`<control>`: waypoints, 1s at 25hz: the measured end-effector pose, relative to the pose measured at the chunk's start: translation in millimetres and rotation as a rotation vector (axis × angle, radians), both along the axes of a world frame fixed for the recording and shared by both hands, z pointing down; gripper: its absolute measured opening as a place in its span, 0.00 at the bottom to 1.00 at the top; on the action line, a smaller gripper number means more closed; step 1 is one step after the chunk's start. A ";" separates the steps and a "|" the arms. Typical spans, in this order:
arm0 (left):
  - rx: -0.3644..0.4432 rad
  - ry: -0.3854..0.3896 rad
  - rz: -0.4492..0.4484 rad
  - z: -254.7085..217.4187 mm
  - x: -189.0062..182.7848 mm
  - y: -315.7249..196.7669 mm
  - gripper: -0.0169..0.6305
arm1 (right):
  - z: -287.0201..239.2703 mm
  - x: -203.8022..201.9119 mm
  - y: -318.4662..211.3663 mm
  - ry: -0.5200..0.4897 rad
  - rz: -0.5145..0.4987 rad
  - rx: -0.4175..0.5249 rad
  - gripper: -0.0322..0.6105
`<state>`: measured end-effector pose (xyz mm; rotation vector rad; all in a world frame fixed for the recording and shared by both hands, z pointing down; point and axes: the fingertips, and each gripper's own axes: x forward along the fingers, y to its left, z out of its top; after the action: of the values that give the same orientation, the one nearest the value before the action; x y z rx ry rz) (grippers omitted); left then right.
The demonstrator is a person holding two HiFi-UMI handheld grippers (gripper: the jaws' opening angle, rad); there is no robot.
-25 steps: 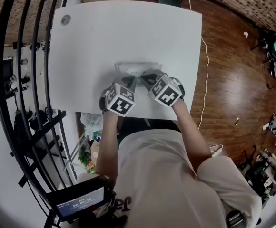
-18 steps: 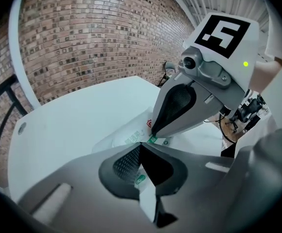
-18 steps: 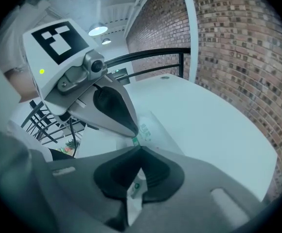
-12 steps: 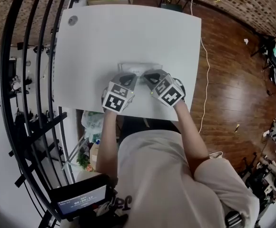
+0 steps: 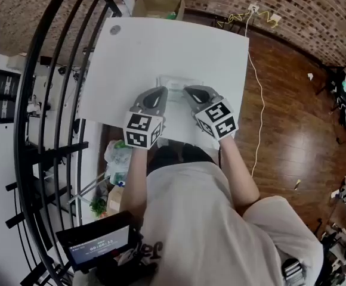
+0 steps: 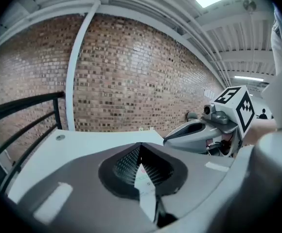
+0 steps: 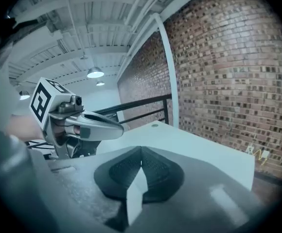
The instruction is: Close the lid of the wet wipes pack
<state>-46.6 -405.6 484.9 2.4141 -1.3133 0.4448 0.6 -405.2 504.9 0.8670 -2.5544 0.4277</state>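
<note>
Pressing a lid flat calls for a blunt tip rather than a grip, which I judge is why both pairs of jaws are clenched with nothing held. On the left gripper (image 6: pixel 141 145) the ribbed pads meet at their tips. The narrow slit behind them shows a sliver of white printed surface, most likely the wet wipes pack (image 5: pixel 179 82) lying underneath rather than something pinched. On the right gripper (image 7: pixel 141 149) the pads are likewise together, and the slit shows only plain white.

The pack lies flat on the table (image 5: pixel 161 46), toward the person's edge of it. The two gripper tips sit over the pack's near side, the left one at the pack's left end and the right one at its right end. The head view is too small to show whether either tip touches the pack, or whether the lid is up or down. Working from both ends would let one tip steady the pack while the other pushes the lid, though that is only my reading.

Both grippers lie at a shallow angle to the table, pointing away from the person and converging slightly toward the pack. Each shows in the other's view, just beside it. The marker cubes sit on the near side of the pack, and behind them the left forearm (image 5: pixel 136 177) and right forearm (image 5: pixel 235 159) run back, roughly parallel, to the person's body.
</note>
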 end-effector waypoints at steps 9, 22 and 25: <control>0.285 0.046 -0.068 -100.5 -45.9 95.9 0.05 | -98.7 -10.5 89.2 -0.101 0.151 0.229 0.04; 0.214 0.065 -0.012 -76.3 -112.4 325.1 0.05 | -109.8 -77.0 323.1 -0.154 0.278 0.224 0.04; 0.211 0.083 -0.017 -76.4 -110.3 336.7 0.05 | -116.3 -82.1 340.1 -0.152 0.266 0.248 0.04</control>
<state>-156.8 -68.9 408.5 2.5582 -1.4053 0.2075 -81.5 -65.1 388.6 1.3203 -2.6779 0.2644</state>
